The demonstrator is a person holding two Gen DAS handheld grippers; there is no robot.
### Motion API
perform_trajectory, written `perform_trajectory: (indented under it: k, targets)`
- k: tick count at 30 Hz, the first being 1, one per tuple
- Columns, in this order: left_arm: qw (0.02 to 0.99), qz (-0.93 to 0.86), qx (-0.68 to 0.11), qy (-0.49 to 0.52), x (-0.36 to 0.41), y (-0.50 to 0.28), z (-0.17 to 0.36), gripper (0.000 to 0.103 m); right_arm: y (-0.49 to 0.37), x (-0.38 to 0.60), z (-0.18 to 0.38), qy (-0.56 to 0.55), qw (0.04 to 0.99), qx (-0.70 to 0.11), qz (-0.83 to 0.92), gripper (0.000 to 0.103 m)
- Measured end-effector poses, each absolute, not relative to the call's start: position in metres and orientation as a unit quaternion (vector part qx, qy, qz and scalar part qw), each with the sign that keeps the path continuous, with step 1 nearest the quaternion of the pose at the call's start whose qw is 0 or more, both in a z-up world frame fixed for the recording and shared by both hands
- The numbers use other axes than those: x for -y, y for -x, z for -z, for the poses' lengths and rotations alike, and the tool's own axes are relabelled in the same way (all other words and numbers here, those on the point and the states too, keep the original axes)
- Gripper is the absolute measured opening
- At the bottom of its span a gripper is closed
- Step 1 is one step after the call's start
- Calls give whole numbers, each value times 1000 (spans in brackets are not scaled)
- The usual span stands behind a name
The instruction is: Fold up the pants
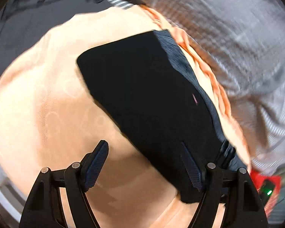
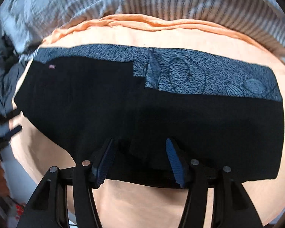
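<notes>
Pointing: right hand-held gripper [image 2: 140, 159] aims down over black pants [image 2: 123, 110], jaws apart, gripping nothing
Left hand-held gripper [image 1: 145, 164]: open, empty
Pants: folded on peach sheet [image 2: 152, 205]
Blurred: striped bedding [image 1: 228, 28]

Left gripper [image 1: 145, 163] angled steeply down, jaws wide apart with nothing between the pads; right gripper [image 2: 140, 161] pointing straight down, jaws apart, pads not pressing on anything.
</notes>
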State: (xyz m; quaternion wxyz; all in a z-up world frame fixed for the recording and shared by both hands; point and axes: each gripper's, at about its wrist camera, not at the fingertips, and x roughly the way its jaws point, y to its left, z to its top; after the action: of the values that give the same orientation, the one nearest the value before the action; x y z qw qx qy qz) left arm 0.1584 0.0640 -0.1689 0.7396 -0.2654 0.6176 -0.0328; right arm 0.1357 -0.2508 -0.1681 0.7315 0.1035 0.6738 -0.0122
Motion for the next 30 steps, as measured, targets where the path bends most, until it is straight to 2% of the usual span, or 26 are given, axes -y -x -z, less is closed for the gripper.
perform_trajectory:
  k: [5,19,24,26,30]
  targets:
    - [715,66,-608,340,-80,-169,197,78,-139,241,170,-91,732,-675,11,68]
    - [720,117,-572,374,-73,-186,201,79,-144,234,174,-74,729,-680,20,71]
    - [735,120,-571,344,-64,-182,197,79,-149,226,177,-65,728,-682,23,75]
    - [727,114,-568,369,-66,-187,199,83,-150,226,178,-67,728,-682,25,75]
    - [721,93,-555,405,-69,-192,205,83,-149,231,177,-82,729,-679,21,75]
